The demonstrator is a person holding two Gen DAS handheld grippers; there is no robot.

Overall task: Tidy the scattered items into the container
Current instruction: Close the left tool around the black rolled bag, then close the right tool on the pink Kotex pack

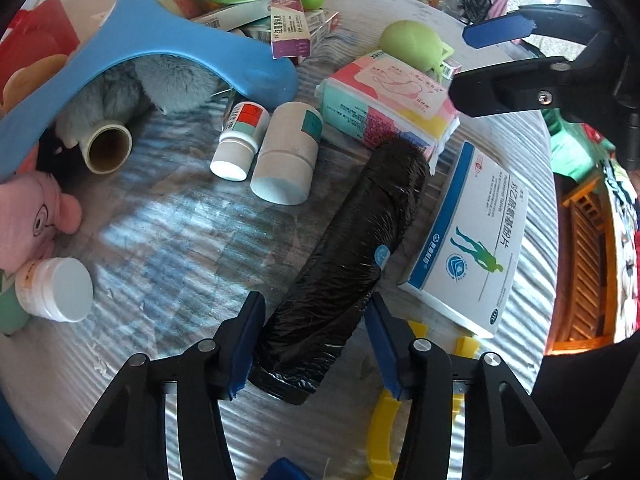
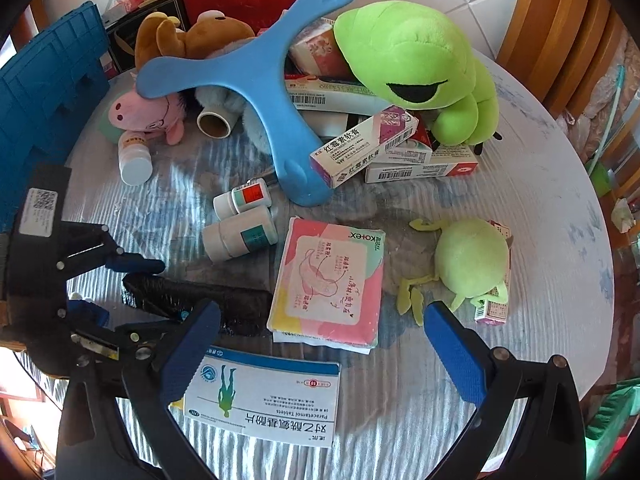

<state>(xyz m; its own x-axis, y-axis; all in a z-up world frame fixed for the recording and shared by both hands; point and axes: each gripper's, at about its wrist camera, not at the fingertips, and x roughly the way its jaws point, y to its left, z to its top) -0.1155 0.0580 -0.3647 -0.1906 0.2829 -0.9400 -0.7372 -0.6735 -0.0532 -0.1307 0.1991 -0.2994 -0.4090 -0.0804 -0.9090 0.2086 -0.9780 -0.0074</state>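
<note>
A black roll of bags [image 1: 344, 264] lies on the table, and my left gripper [image 1: 312, 344] is open with its blue pads on both sides of the roll's near end. It also shows in the right wrist view [image 2: 200, 300], with the left gripper [image 2: 112, 284] around its left end. My right gripper [image 2: 320, 352] is open and empty above a white and blue paracetamol box [image 2: 264, 396] and a pink Kotex pack [image 2: 328, 284]. A blue crate [image 2: 44, 92] stands at the left edge of the table.
Two white pill bottles [image 2: 240, 224], a tape roll [image 2: 214, 122], a blue three-armed toy [image 2: 256, 84], a large green plush [image 2: 420, 64], a small green plush [image 2: 468, 264], a pink plush [image 2: 148, 112] and several medicine boxes [image 2: 368, 140] are scattered on the round table [image 2: 540, 200].
</note>
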